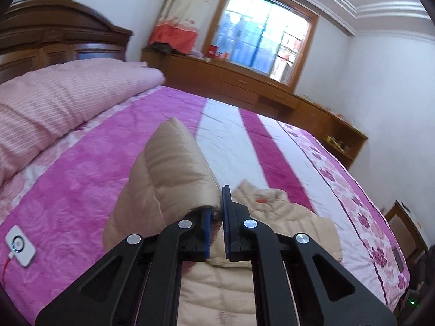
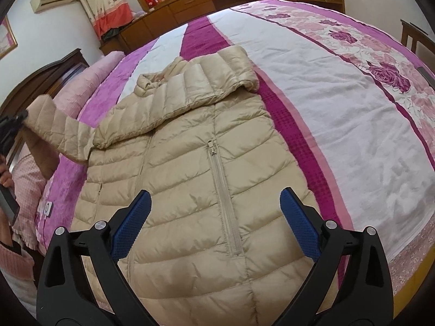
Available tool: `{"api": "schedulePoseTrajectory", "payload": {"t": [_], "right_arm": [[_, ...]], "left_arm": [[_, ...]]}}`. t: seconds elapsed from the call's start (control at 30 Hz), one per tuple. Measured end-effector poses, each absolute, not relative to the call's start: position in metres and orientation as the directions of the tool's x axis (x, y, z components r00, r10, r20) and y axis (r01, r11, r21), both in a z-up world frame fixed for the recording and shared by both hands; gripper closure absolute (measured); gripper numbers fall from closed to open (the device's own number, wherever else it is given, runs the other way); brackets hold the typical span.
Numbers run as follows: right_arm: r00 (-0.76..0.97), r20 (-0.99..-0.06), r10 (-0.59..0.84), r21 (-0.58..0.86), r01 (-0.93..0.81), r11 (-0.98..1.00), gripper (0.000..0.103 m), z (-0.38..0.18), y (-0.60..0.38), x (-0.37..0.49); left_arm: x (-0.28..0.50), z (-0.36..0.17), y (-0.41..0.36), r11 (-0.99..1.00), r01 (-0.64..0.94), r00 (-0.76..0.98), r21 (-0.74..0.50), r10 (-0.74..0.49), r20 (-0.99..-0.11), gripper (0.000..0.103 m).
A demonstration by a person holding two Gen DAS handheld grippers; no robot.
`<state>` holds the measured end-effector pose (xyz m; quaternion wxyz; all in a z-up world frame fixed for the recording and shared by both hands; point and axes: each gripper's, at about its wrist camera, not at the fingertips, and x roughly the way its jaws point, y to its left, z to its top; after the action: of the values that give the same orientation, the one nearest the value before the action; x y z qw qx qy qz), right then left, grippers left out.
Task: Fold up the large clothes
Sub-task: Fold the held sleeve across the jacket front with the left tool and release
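A: Where does the left wrist view look from?
B: Low over the bed [image 1: 81, 163], tilted, facing the far window [image 1: 261, 32].
A: And the right?
B: Higher, angled down, close over the beige down jacket [image 2: 190, 163]. Both share that jacket [image 1: 168, 168] and the bed [image 2: 339, 125].

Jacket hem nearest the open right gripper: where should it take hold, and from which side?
Judging by its pose, grip the hem of the jacket just beside the zipper, coming down from above at the near edge. The right gripper already hangs open over that flat, spread part, while the left gripper holds the lifted sleeve.
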<state>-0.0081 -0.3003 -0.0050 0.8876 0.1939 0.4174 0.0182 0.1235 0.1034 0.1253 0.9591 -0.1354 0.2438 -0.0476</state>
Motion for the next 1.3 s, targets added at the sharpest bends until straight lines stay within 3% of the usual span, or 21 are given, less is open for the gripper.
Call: {"api": "schedulePoseTrajectory", "payload": {"t": [0.23,0.43,0.93,1.0,1.1,1.23,1.3], "right_arm": [[0.664,-0.724,0.189,0.386,0.163,0.908,0.008,-0.007,-0.321,-0.009],[0.665,-0.723,0.186,0.404,0.188,0.895,0.008,-0.012,-0.336,-0.010],[0.655,-0.734,0.179,0.413,0.222,0.883,0.008,-0.025,-0.356,-0.012],[0.652,-0.737,0.178,0.414,0.227,0.882,0.008,-0.026,-0.357,-0.011],[0.655,-0.734,0.179,0.417,0.227,0.880,0.008,-0.026,-0.359,-0.011],[0.658,-0.732,0.178,0.420,0.229,0.878,0.008,-0.026,-0.362,-0.011],[0.659,-0.730,0.179,0.427,0.235,0.873,0.008,-0.026,-0.363,-0.011]], "left_arm": [[0.141,0.112,0.036,0.953,0.119,0.833,-0.277,-0.248,-0.495,0.095],[0.158,0.069,-0.014,0.940,0.167,0.766,-0.297,-0.313,-0.562,0.095],[0.190,-0.043,-0.074,0.954,0.170,0.571,-0.247,-0.300,-0.764,0.094],[0.191,-0.051,-0.077,0.957,0.172,0.559,-0.232,-0.289,-0.777,0.088],[0.189,-0.057,-0.084,0.952,0.193,0.534,-0.239,-0.306,-0.788,0.048],[0.175,-0.052,-0.097,0.948,0.239,0.530,-0.210,-0.308,-0.790,0.029],[0.165,-0.048,-0.102,0.948,0.253,0.521,-0.195,-0.304,-0.798,0.025]]}}
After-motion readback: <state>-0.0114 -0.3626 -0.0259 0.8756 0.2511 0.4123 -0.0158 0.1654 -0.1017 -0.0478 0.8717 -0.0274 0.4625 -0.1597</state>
